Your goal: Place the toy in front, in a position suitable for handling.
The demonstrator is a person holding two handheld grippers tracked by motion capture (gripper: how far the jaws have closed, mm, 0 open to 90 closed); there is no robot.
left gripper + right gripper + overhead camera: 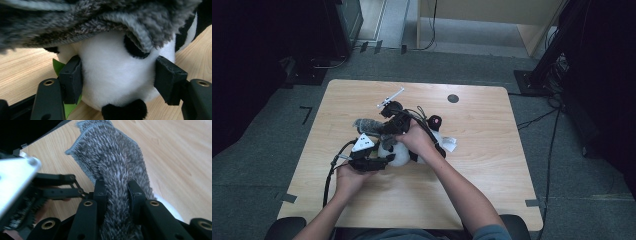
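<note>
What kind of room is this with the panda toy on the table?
Probably a lab or recording studio, not a home. A bare wooden table stands on grey carpet, cables trail over the floor, tape marks are stuck down, and dark equipment stands surround it.

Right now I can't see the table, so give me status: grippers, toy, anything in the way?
Left gripper clamped on panda head. Right gripper shut on grey cloth, draped over panda. White tool lies beyond, apart.

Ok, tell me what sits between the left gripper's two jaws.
The plush panda's white head sits between the left gripper jaws, which press its sides, with grey furry cloth draped above, seen in the left gripper view.
</note>
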